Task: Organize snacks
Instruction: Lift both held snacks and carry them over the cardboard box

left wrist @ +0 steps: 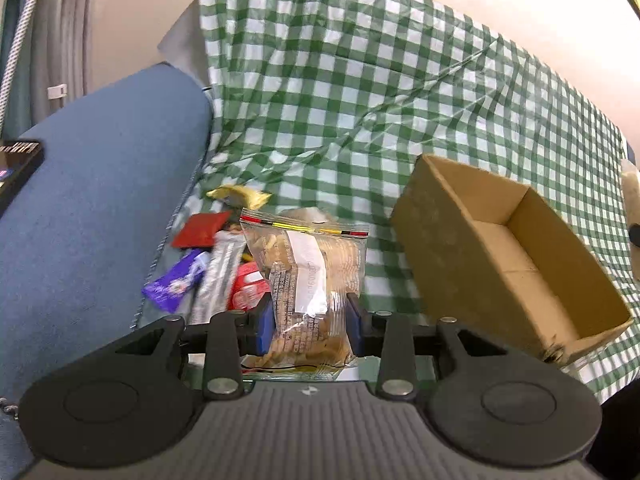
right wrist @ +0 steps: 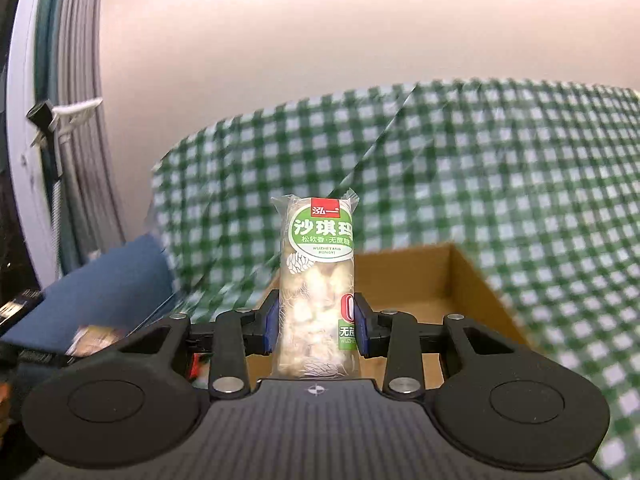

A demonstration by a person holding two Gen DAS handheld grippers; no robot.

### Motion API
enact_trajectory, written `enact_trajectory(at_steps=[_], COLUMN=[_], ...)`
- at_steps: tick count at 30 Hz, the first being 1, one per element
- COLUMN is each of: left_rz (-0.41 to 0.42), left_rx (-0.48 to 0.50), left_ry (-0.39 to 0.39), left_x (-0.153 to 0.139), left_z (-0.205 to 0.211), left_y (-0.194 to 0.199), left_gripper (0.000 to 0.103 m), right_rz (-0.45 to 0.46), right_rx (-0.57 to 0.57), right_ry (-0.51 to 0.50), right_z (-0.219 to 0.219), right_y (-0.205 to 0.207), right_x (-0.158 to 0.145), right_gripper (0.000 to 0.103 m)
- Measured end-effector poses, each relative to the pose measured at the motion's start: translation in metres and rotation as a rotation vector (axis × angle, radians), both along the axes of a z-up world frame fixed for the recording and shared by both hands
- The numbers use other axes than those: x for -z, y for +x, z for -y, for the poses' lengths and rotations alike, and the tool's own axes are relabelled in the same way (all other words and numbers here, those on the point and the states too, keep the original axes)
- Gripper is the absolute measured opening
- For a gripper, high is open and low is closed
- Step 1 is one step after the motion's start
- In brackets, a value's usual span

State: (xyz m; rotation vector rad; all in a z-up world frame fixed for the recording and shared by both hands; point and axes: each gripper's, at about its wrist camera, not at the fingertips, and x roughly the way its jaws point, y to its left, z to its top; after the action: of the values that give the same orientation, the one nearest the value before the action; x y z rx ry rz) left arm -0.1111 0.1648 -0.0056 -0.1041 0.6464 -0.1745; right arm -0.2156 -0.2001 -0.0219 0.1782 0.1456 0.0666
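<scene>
Gripping a sachima bar [right wrist: 316,280], long axis upright, the right tongs [right wrist: 316,326] face the cardboard box [right wrist: 436,280] just beyond. Left tongs [left wrist: 310,326] clamp a biscuit bag [left wrist: 308,276]; box lies to their right.

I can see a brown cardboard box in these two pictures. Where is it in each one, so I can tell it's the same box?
Left wrist view: the cardboard box sits open at the right, on the green checked cloth, right of the held biscuit bag.
Right wrist view: the cardboard box lies low in the middle, straight behind the tall wrapped snack in the claw.
Shared landmark: the green checked cloth under and behind the box.
</scene>
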Motion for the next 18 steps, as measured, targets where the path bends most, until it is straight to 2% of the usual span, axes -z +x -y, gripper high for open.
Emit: enact_trajectory(at_steps=[4, 7, 11, 18], left_rz=[0.037, 0.076, 0.11, 0.137], left_rx=[0.003, 0.024, 0.075, 0.17], left_ry=[-0.058, -0.096, -0.132, -0.136], left_x=[-0.022, -0.038, -0.052, -0.067], left_z=[0.033, 0.069, 0.12, 0.196], left_y=[0.008, 0.011, 0.017, 0.027], left_gripper=[0.04, 0.04, 0.04, 0.04], right_rz=[0.013, -0.052, -0.062, -0.104], right_rx=[0.096, 0.156, 0.146, 0.158], right_ry=[0.038, 0.105, 0.129, 0.116], right_z=[0.033, 0.048, 0.061, 0.07], right_y=[0.017, 0.034, 0.042, 0.044], right_x=[0.011, 0.023, 0.027, 0.033], right_gripper=[0.037, 0.037, 0.037, 0.037])
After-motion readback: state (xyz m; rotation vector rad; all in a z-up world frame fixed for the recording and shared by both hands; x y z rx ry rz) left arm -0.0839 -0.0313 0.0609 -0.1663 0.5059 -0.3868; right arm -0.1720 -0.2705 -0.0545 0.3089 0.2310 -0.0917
